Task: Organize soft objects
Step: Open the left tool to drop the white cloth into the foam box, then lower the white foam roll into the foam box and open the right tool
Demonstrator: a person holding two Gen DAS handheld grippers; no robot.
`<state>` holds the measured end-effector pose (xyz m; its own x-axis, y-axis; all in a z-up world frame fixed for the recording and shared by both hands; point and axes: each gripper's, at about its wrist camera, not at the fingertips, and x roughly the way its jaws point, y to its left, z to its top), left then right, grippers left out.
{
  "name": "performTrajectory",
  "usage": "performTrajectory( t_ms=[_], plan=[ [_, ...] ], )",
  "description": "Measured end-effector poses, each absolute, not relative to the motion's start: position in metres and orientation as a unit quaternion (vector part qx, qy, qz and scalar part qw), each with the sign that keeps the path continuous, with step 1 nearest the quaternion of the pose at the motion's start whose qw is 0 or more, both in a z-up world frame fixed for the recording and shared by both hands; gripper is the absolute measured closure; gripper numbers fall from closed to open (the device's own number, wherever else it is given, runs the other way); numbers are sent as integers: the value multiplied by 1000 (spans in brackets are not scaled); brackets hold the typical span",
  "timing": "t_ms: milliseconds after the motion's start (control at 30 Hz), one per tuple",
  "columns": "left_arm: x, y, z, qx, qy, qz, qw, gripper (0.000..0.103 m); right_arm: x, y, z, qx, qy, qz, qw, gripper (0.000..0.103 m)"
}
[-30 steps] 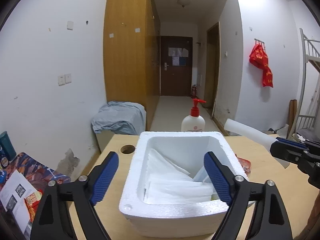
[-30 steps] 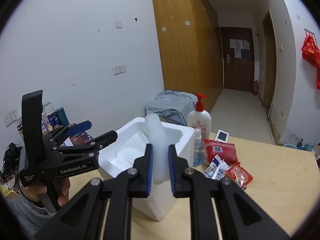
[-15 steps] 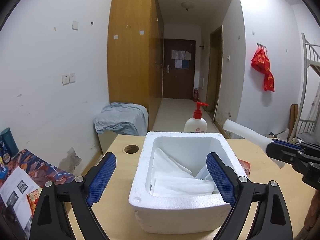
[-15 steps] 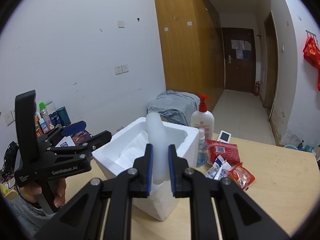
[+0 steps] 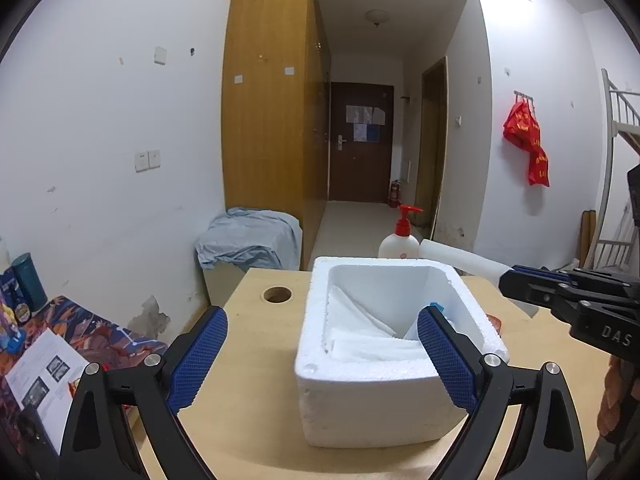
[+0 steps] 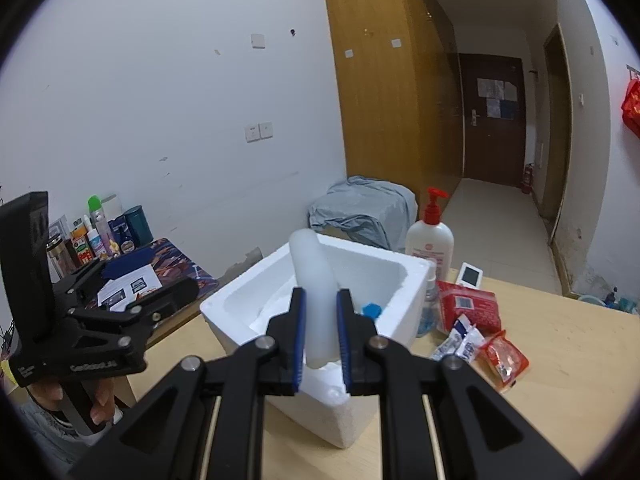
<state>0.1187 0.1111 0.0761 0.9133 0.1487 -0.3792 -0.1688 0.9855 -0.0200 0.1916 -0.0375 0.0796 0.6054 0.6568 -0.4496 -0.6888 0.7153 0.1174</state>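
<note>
Right hand-held gripper (image 6: pixel 321 334), clamped on white foam roll (image 6: pixel 313 296), has drifted nearer the foam box (image 5: pixel 384 364); roll now above its rim. Left hand-held gripper (image 5: pixel 320 360) wide open, empty, pulled back slightly.

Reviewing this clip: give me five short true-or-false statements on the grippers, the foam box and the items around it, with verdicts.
1. The right gripper is shut on a white foam tube. True.
2. The left gripper holds a folded sheet. False: it is open and holds nothing.
3. The white foam box is empty. False: white foam sheets lie inside it.
4. A pump bottle with a red top stands behind the box. True.
5. The red snack packets lie inside the box. False: they lie on the wooden table, beside the box.
</note>
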Motion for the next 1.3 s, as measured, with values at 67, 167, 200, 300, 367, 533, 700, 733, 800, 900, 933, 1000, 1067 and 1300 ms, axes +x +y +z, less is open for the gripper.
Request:
performTrajectory(
  t_ms=[67, 167, 200, 300, 367, 533, 700, 733, 800, 900, 933, 1000, 1067, 1300],
  plan=[
    [114, 114, 76, -25, 187, 87, 978, 1, 192, -33, 79, -35, 238, 378, 894, 85],
    [111, 119, 75, -26, 187, 91, 978, 1, 194, -26, 77, -36, 243, 384, 890, 85],
    [111, 121, 75, -25, 188, 94, 977, 1, 195, -24, 76, -37, 244, 386, 889, 85],
    [110, 125, 74, -28, 187, 97, 977, 1, 196, -17, 75, -40, 246, 389, 887, 85],
    [110, 128, 74, -30, 186, 97, 977, 1, 198, -12, 73, -42, 250, 390, 885, 85],
    [110, 133, 73, -33, 188, 102, 976, 1, 208, -4, 67, -45, 260, 388, 883, 85],
    [110, 139, 73, -39, 185, 106, 976, 1, 212, 5, 65, -47, 266, 389, 881, 85],
    [110, 140, 73, -40, 184, 106, 976, 1, 213, 5, 64, -47, 267, 388, 881, 85],
    [112, 140, 72, -39, 186, 105, 976, 1, 214, 6, 64, -47, 268, 388, 880, 85],
    [113, 140, 71, -35, 190, 103, 976, 1, 217, 8, 62, -50, 270, 384, 881, 84],
    [113, 139, 70, -36, 190, 103, 976, 1, 217, 9, 62, -49, 270, 385, 881, 83],
    [113, 139, 70, -35, 189, 101, 976, 1, 216, 11, 61, -53, 269, 380, 883, 73],
    [114, 139, 70, -38, 189, 101, 976, 1, 215, 11, 62, -55, 271, 375, 885, 56],
    [113, 141, 70, -40, 189, 103, 976, 1, 212, 4, 67, -51, 252, 362, 896, 22]
  ],
)
